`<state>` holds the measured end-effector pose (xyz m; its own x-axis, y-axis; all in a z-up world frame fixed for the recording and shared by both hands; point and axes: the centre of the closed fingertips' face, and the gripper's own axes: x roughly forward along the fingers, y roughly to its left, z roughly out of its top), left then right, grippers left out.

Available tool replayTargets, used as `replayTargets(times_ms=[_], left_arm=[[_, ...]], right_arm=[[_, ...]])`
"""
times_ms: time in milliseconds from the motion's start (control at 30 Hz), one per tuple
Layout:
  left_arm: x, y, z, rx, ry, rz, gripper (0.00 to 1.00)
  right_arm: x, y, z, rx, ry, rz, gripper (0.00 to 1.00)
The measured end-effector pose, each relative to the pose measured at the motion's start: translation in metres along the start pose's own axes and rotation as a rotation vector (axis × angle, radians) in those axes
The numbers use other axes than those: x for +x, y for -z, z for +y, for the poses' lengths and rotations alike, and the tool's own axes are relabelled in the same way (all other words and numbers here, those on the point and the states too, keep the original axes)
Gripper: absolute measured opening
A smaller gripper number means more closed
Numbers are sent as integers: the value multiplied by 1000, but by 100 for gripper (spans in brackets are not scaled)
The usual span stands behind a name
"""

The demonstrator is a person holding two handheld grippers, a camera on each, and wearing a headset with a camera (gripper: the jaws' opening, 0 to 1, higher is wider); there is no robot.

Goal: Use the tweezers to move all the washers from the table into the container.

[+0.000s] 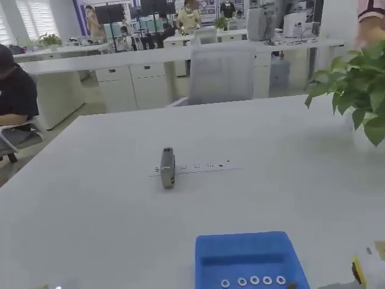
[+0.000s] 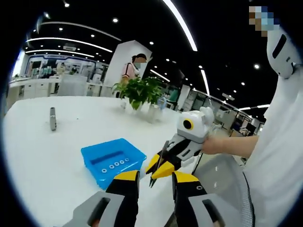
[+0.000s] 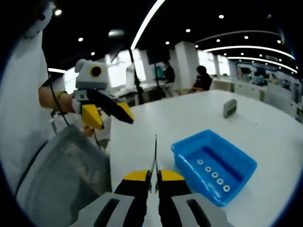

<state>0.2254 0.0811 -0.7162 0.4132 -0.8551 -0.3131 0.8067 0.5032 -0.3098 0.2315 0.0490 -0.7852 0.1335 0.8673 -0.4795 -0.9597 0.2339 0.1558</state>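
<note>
A blue container (image 1: 249, 248) stands on the white table at the near edge, and several washers (image 1: 254, 280) lie in a row inside it. In the right gripper view my right gripper (image 3: 154, 176) is shut on thin metal tweezers (image 3: 155, 153), whose tips point up just left of the blue container (image 3: 236, 158); nothing shows in the tips. In the left gripper view my left gripper (image 2: 155, 182) is open and empty, near the container (image 2: 97, 153). Beyond it, the right gripper (image 2: 163, 165) holds the tweezers. The left gripper (image 3: 110, 118) hovers open off the table's corner.
A small grey device (image 1: 167, 166) stands mid-table on a marked line. A leafy plant (image 1: 355, 90) overhangs the table's right side. Part of a gripper (image 1: 368, 268) shows at the lower right. A grey mesh chair (image 3: 61, 175) sits near the table. People sit and stand at the far desks.
</note>
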Motion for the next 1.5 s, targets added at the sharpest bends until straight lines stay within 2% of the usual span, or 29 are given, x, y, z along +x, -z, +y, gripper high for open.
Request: replayTargets(times_ms=[100,133,267,333,367,433,600,767,967,1000,1133,1300,1367,1500], left_arm=[[11,2,-10,59,67,47,20],[14,3,-12,73,83,61,20],[25,11,-29,143,179,137,19],[30,13,-35,163,212,164,18],[32,17,-37,183,226,193,18],[37,22,-38,221,231,232,16],[43,20,-44,229,261,239,11],[46,24,-48,342,291,299,10],[49,27,-50,404,318,330,2],[48,30,-51,415,337,344,0],[47,33,-45,446,320,373,0],[47,41,-32,469,290,403,0],[49,50,-24,481,273,422,0],[51,67,-17,505,258,458,0]], right_arm=[[0,6,12,-6,-43,23,3],[0,10,16,-29,-57,43,3],[-1,16,26,-55,-87,74,3],[-1,20,30,-67,-99,88,3],[-2,22,32,-79,-105,102,3],[-2,26,33,-93,-107,128,3],[-4,32,36,-142,-103,182,3],[-1,35,38,-168,-99,223,3],[2,37,38,-203,-96,266,3],[2,38,37,-206,-94,270,4],[2,41,30,-201,-76,278,4],[3,47,17,-203,-17,282,6],[4,53,14,-194,0,287,6],[8,63,9,-176,30,290,8]])
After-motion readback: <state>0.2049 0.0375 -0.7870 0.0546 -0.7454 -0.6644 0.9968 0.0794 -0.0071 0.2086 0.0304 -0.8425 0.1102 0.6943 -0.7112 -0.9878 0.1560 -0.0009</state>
